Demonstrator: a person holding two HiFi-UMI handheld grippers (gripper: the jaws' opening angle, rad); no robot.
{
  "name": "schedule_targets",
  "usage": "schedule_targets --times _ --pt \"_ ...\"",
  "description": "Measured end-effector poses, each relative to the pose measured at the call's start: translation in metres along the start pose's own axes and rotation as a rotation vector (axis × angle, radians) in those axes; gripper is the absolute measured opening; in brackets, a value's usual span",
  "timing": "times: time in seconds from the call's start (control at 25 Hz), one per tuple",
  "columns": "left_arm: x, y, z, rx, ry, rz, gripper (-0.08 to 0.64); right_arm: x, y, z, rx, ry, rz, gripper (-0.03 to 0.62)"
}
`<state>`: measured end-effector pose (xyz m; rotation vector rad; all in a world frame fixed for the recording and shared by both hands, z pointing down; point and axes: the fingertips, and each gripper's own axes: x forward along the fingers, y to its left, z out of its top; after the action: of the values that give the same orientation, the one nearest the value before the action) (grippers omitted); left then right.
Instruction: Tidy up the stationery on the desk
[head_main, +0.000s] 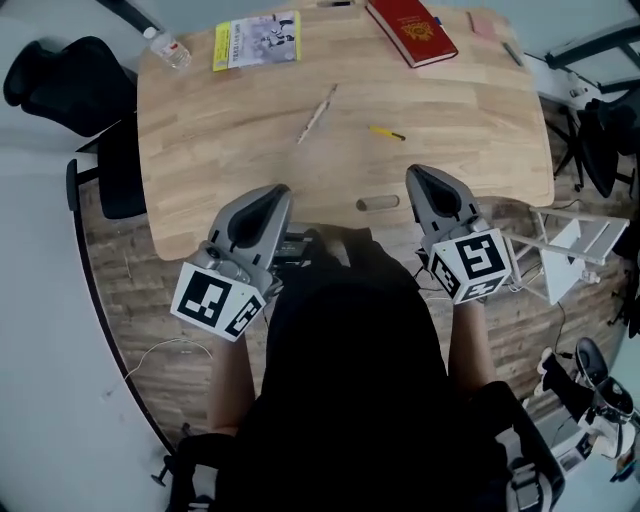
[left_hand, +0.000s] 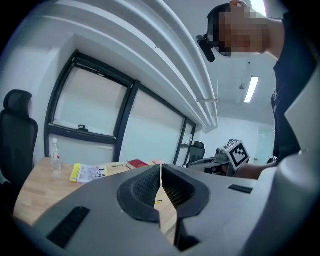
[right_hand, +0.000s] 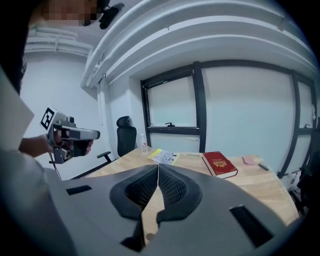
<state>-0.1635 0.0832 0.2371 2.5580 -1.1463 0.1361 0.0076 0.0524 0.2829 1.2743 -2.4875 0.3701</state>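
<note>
- We hold the left gripper (head_main: 272, 200) and right gripper (head_main: 424, 180) at the near edge of the desk (head_main: 200, 150), each with jaws together on nothing
- The yellow pen (head_main: 386, 132) lies on the desk ahead of the right gripper (the nearer tool), slightly to its left, apart from it
- Its long axis runs nearly crosswise to our reach; we judge a forward approach suits

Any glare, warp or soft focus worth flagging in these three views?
Head view: even light, no hard shadows, the desk and red book sharp. Left gripper view: heavy fisheye bowing, dark corners, the ceiling light glaring. Right gripper view: same bowing in the window frame, corners dark, the red book crisp.
</note>
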Motion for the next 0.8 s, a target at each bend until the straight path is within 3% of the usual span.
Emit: schedule_targets --times 0.16,0.4,0.64,0.8 --pt "0.017 0.002 0.011 -0.027 -0.023 0.052 0.037 0.027 -0.029 -0.011 -0.045 0.056 0.023 0.021" --pt "0.048 -0.006 0.02 -0.025 -0.031 0.117 0.037 0.048 -0.058 -0.027 -0.046 0.098 0.12 0.021" --pt "0.072 -0.017 0.014 -0.029 -0.022 0.174 0.037 0.062 -0.076 -0.041 -0.022 0.113 0.208 0.023" --pt "0.081 -0.026 0.002 -0.062 -0.014 0.189 0.037 0.072 -0.08 -0.054 -0.069 0.137 0.241 0.051"
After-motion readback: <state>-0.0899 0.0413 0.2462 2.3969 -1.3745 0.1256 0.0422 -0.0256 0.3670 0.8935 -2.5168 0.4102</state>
